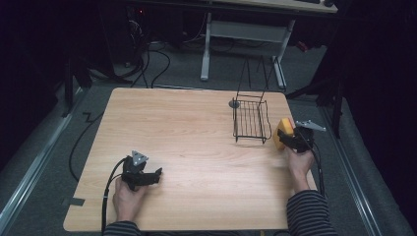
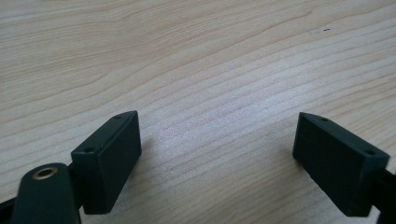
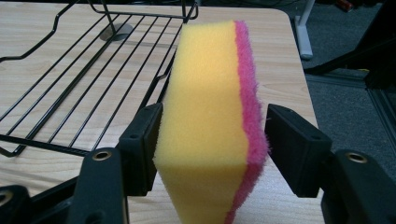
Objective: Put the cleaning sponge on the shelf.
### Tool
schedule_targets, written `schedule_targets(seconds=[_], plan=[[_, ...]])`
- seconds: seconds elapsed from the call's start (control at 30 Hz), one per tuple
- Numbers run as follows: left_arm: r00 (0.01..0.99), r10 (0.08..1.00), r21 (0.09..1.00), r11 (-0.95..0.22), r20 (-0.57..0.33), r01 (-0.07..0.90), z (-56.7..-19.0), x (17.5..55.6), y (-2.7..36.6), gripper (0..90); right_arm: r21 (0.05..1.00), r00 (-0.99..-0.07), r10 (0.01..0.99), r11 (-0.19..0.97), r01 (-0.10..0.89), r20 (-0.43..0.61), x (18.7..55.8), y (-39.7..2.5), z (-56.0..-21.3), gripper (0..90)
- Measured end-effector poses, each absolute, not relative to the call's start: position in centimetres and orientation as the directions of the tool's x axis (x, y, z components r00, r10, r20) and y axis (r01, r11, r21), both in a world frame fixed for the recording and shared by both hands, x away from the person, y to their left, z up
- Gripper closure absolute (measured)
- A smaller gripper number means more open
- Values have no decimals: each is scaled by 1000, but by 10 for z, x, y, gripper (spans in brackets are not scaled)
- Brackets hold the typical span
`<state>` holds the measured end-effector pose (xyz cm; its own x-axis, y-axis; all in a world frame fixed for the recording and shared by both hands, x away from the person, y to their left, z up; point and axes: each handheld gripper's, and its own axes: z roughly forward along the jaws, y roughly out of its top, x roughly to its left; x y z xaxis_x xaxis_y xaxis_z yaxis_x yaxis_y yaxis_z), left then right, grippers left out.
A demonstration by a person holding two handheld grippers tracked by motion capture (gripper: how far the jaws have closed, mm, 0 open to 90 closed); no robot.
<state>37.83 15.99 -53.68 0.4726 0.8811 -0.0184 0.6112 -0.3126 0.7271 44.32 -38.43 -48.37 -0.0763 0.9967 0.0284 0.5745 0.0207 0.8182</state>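
A yellow sponge (image 1: pixel 283 129) with a pink scouring side stands on edge between the jaws of my right gripper (image 1: pixel 289 138) at the table's right edge. In the right gripper view the sponge (image 3: pixel 205 116) is squeezed by the right gripper (image 3: pixel 212 135): one jaw presses the yellow face, the other the pink layer. A black wire rack (image 1: pixel 251 120) sits just left of it, and in the right gripper view the rack (image 3: pixel 70 70) holds nothing. My left gripper (image 1: pixel 156 174) rests near the table's front left, open, and the left gripper view shows bare wood between that gripper's (image 2: pixel 217 140) jaws.
The wooden table (image 1: pixel 187 128) has a small grey disc (image 1: pixel 234 103) beside the rack's far left corner. The table's right edge runs close to the sponge. Cables, desk legs and dark floor lie beyond the far edge.
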Motion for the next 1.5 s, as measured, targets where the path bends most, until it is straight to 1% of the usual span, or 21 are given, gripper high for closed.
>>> schedule_targets(seconds=[0.23, 0.6, 0.73, 1.2, 1.5], plan=[[471, 882, 728, -312, -18, 610, -537, 378, 160, 157, 819, -67, 997, 17, 573, 26, 445, -384, -488, 452], [473, 881, 727, -313, -18, 611, -537, 378, 160, 158, 821, -83, 996, 30, 570, 21, 445, -385, -489, 570], [473, 881, 727, -313, -18, 611, -537, 378, 160, 157, 821, -87, 996, 34, 570, 19, 444, -385, -488, 600], [473, 881, 727, -313, -18, 611, -537, 378, 160, 158, 838, -108, 994, 51, 543, 9, 437, -386, -480, 612], [472, 881, 727, -312, -19, 611, -537, 378, 160, 157, 857, -133, 991, 76, 510, -8, 426, -384, -466, 612]])
